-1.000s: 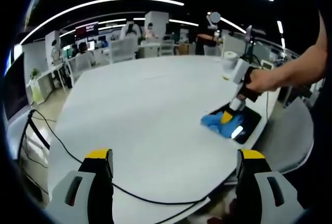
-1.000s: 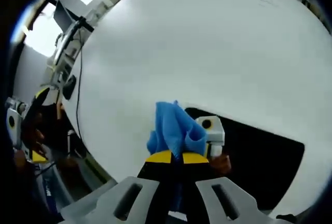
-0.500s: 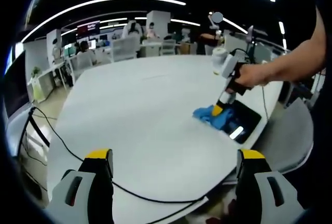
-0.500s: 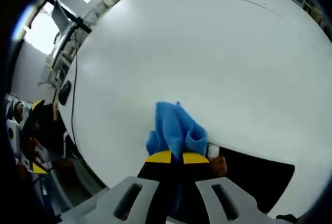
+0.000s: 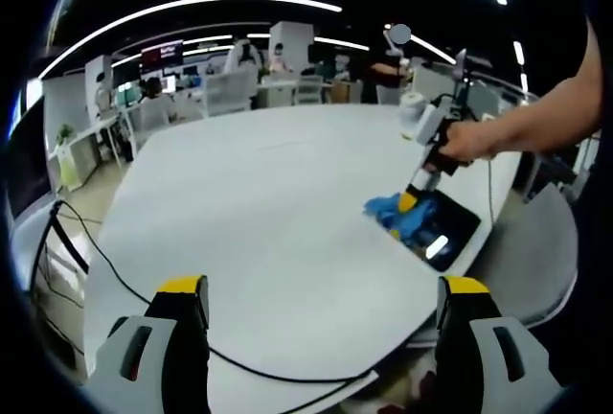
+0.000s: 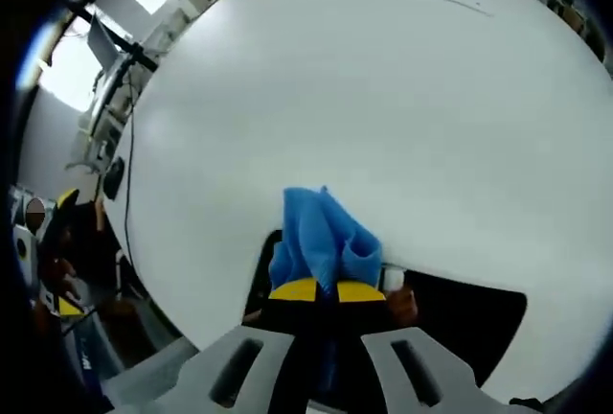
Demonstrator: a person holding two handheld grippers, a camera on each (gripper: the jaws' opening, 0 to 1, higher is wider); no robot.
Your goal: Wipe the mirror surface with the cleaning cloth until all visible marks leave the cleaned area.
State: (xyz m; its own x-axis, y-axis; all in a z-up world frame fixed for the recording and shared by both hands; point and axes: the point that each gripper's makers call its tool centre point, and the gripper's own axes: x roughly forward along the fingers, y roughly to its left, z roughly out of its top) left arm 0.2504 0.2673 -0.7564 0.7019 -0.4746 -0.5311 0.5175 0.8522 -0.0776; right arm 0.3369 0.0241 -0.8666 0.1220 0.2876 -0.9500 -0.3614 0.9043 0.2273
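Cloth (image 6: 321, 241), blue and bunched, sits pinched in the closed right hand-held gripper (image 6: 319, 291), pressed on the dark mirror (image 6: 460, 323) at the desk (image 6: 383, 107) edge. Left hand-held gripper (image 5: 321, 299) hangs open, empty, well apart.

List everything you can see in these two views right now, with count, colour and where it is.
table: one, white, round-edged, spanning both views
mirror: one, dark reflective panel, flat on the table near its edge
cleaning cloth: one, blue, bunched, pressed on the mirror's end
cable: one, black, trailing across the table's near edge in the left gripper view
paper roll: one, white, standing at the table's far side
office desks and chairs: several, pale, in the background
people: a few, seated in the background
left gripper: one, grey with yellow tips, jaws wide apart, holding nothing
right gripper: one, yellow-tipped, clamped on the cloth
hand: one, holding the right gripper
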